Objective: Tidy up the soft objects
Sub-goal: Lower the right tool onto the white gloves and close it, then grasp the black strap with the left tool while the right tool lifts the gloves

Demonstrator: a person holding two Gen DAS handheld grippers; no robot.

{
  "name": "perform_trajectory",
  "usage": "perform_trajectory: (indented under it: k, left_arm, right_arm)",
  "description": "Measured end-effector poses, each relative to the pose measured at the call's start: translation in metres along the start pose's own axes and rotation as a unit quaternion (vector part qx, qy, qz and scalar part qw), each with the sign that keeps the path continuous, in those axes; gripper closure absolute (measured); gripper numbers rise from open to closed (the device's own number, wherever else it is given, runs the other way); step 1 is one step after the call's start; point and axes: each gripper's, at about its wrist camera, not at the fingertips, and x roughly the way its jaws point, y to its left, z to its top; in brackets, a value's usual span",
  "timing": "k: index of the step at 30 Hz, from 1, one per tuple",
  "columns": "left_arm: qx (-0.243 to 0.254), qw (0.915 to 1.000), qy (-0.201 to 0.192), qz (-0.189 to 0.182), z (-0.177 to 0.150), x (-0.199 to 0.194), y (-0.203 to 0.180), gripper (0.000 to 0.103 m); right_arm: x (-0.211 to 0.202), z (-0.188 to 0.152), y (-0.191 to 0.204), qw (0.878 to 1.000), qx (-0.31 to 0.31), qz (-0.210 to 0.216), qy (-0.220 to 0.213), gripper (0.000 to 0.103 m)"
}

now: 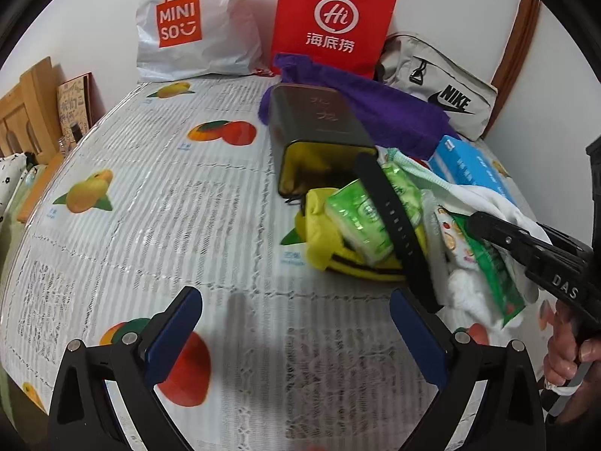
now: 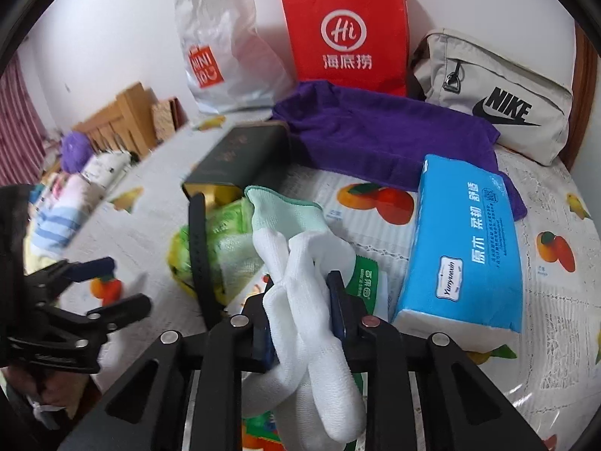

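Your right gripper [image 2: 300, 315] clamped on the white glove [image 2: 300, 263], raised over the green packets [image 2: 221, 240] by the blue tissue pack [image 2: 462, 255], your left gripper [image 1: 296, 334] spread wide, holding nothing, above the fruit-print cloth [image 1: 150, 225].

Left tool [image 1: 296, 332] gapes wide over the fruit-print cover [image 1: 150, 195] (nothing between its pads).

You have three bags [image 2: 347, 34], one purple towel [image 2: 379, 131], one white glove [image 2: 300, 263], one blue tissue pack [image 2: 462, 248], one dark box [image 2: 240, 158].
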Motion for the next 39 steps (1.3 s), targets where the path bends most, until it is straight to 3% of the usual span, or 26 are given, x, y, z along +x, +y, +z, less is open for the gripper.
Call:
perform_trajectory:
  k: [10,15,18,20,23,27,33,35,39]
  left_arm:
    - [0.016,0.9996,-0.013,-0.020,0.008,0.011,-0.040,0.003]
    - [0.034,0.9992,-0.014,0.015,0.013,0.024,-0.055,0.005]
    - [0.040,0.9988,0.002,0.028,0.014,0.035,-0.060,0.019]
    - [0.056,0.9977,0.001,0.039,0.013,0.036,-0.062,0.041]
    - [0.070,0.9965,0.005,0.045,0.010,0.032,-0.055,0.066]
    - [0.044,0.9988,0.020,0.002,0.009,0.027,-0.041,0.069]
    - [0.039,0.9989,0.019,-0.019,0.007,0.025,-0.035,0.072]
    - [0.037,0.9988,0.020,-0.027,0.008,0.024,-0.032,0.090]
    - [0.033,0.9986,0.010,-0.041,0.009,0.017,-0.024,0.092]
  right_arm:
    - [-0.051,-0.006,-0.005,0.998,-0.006,-0.001,-0.056,0.082]
    - [-0.071,-0.018,-0.022,0.997,0.011,-0.009,-0.070,0.082]
    - [-0.075,-0.027,-0.031,0.997,0.016,-0.018,-0.068,0.082]
    - [-0.077,-0.034,-0.037,0.997,0.023,-0.018,-0.065,0.082]
    - [-0.081,-0.045,-0.043,0.998,0.027,-0.020,-0.061,0.082]
    - [-0.083,-0.055,-0.049,0.997,0.037,-0.015,-0.060,0.082]
    - [-0.079,-0.062,-0.051,0.998,0.040,-0.013,-0.052,0.082]
    - [-0.079,-0.066,-0.053,0.998,0.044,-0.015,-0.047,0.082]
    - [-0.080,-0.078,-0.061,0.998,0.051,-0.021,-0.036,0.082]
